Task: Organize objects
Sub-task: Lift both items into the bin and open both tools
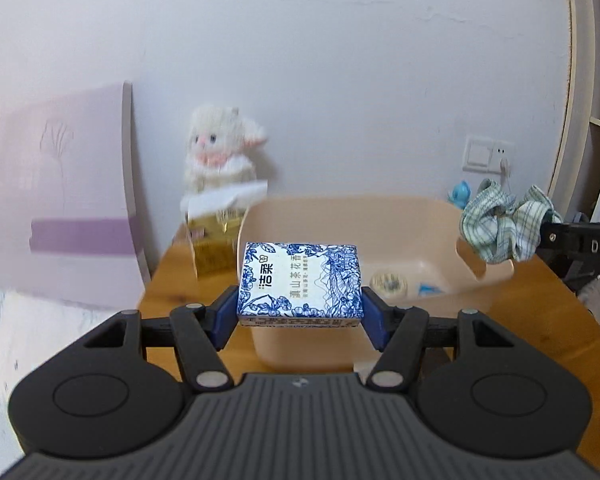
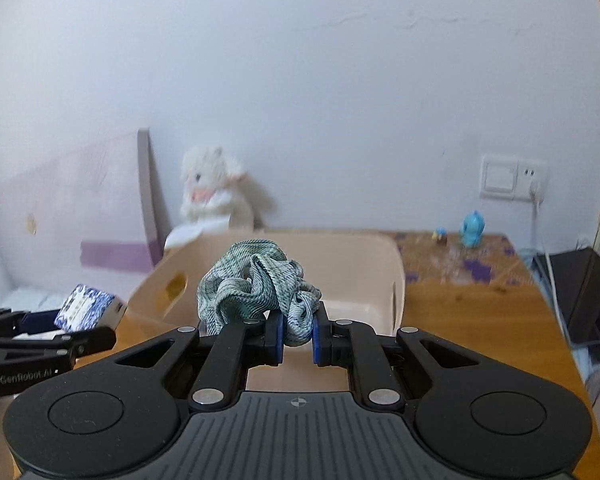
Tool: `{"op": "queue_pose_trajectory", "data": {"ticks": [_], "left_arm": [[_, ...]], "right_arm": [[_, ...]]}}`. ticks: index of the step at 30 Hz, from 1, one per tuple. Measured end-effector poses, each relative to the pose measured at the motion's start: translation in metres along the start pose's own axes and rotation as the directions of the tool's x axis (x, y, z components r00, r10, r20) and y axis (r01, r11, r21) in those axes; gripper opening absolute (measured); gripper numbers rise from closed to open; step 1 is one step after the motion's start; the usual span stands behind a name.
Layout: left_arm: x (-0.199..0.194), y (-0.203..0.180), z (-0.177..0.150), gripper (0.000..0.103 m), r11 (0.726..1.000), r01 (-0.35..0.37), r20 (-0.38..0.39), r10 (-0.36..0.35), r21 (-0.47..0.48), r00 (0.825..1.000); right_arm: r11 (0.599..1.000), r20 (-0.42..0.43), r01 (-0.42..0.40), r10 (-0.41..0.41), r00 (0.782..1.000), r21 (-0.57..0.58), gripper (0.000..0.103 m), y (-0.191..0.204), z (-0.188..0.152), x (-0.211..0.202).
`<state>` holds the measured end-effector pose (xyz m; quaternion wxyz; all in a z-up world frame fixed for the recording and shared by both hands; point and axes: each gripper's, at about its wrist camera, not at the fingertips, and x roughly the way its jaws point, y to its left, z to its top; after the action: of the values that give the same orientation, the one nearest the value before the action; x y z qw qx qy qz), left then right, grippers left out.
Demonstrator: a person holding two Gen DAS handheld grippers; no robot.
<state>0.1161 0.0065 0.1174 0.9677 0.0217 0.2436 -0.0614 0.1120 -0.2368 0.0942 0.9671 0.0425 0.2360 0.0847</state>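
Observation:
My left gripper is shut on a blue-and-white floral box and holds it above the near rim of a beige plastic basket on the wooden table. The box also shows at the left of the right wrist view. My right gripper is shut on a crumpled green checked cloth and holds it over the basket. The cloth also shows at the right of the left wrist view. A tape roll lies on the basket floor.
A white plush toy sits on a gold tissue box at the table's back left. A pink headboard stands to the left. Small blue figurines stand at the back right by a wall socket. A black object is at the right edge.

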Motion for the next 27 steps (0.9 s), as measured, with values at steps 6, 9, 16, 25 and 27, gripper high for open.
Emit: {"op": "queue_pose_trajectory", "data": {"ticks": [6,9,16,25,27], "left_arm": [[0.038,-0.008,0.031,0.065,0.999,-0.025,0.008,0.025,0.024,1.000],[0.065,-0.013,0.040,0.065,1.000,-0.017,-0.017,0.017,0.021,1.000],[0.129,-0.037,0.037,0.065,0.996,-0.028,-0.116,0.037,0.079,0.993],[0.169,-0.035,0.014,0.065,0.997,-0.029,-0.227,0.044,0.067,0.973],[0.170,-0.032,0.012,0.066,0.997,-0.029,-0.239,0.044,0.066,0.970]], "right_arm": [[0.999,0.028,0.049,-0.049,0.998,0.022,0.012,-0.014,0.021,0.029],[0.998,0.014,0.059,-0.059,0.998,0.025,0.012,-0.019,0.024,0.050],[0.990,-0.075,0.136,-0.139,0.987,-0.046,0.012,-0.025,0.016,0.099],[0.969,-0.196,0.169,-0.203,0.959,-0.177,0.016,-0.016,-0.005,0.140],[0.966,-0.221,0.162,-0.206,0.953,-0.199,0.028,-0.012,-0.008,0.146]]}}
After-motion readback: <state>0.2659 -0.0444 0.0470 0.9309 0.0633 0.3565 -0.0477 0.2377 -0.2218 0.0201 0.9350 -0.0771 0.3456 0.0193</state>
